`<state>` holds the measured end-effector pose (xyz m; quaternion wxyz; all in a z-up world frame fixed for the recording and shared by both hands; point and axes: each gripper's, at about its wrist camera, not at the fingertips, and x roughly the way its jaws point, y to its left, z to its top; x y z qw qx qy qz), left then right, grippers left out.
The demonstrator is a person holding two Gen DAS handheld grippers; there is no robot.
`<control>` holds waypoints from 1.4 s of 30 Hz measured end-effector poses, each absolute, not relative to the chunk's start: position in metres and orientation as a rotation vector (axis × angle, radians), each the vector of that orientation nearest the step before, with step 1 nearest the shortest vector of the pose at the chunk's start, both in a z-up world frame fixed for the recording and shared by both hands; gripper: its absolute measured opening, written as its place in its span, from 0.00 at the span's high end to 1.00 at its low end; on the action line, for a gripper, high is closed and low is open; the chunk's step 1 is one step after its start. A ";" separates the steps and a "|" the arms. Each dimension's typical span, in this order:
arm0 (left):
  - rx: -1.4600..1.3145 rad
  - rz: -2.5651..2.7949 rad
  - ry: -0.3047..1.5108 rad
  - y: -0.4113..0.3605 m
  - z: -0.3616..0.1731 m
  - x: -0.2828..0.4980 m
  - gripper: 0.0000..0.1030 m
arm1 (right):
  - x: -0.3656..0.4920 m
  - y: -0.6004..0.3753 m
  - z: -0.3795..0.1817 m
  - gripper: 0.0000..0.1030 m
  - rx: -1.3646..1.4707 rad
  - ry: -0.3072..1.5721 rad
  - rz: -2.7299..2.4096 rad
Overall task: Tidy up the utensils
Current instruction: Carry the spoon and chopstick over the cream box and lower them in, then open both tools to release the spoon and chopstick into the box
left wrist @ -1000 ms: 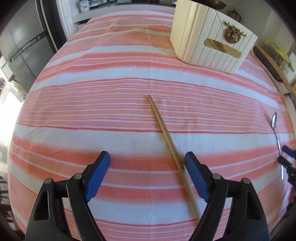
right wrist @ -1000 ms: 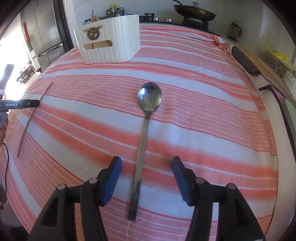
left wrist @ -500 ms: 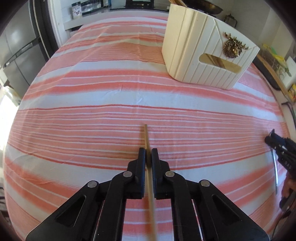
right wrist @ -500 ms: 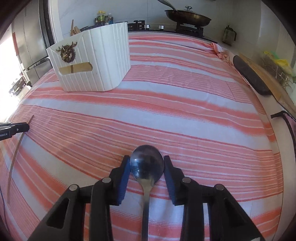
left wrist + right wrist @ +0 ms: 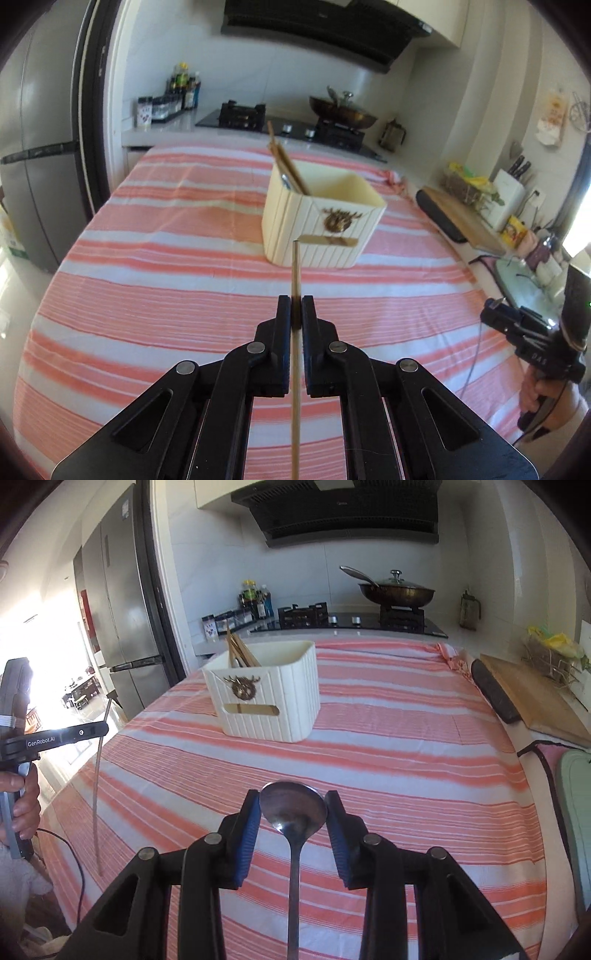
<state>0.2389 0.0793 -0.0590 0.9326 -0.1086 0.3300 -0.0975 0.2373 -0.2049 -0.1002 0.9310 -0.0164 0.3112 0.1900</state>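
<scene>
Chopstick (image 5: pixel 295 280) is pinched by the left gripper (image 5: pixel 295 314) fingers, spoon (image 5: pixel 293 808) bowl clamped by the right gripper (image 5: pixel 293 812), both raised off the surface, probably bound for the white utensil box (image 5: pixel 269 698).

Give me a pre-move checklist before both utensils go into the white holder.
1. Left gripper shut on chopstick: ok.
2. Right gripper clamps spoon at its bowl: ok.
3. Both utensils lifted off the striped tablecloth: ok.
4. White utensil holder upright, top open: ok.
5. Room beside the chopsticks in the holder: ok.
6. Spoon grip firm: cannot tell.
</scene>
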 end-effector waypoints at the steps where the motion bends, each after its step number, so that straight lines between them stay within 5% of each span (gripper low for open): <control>1: -0.231 -0.213 0.659 0.078 -0.053 0.236 0.96 | 0.234 -0.204 -0.096 0.65 -0.033 0.623 0.393; 17: -0.228 -0.280 0.602 0.064 -0.023 0.253 0.97 | 0.266 -0.192 -0.042 0.66 -0.011 0.538 0.425; 33: -0.231 -0.269 0.359 0.075 0.106 0.344 0.96 | 0.373 -0.160 0.069 0.66 0.017 0.428 0.454; 42: -0.253 -0.124 0.417 0.076 0.056 0.439 0.97 | 0.447 -0.112 0.050 0.66 -0.038 0.454 0.432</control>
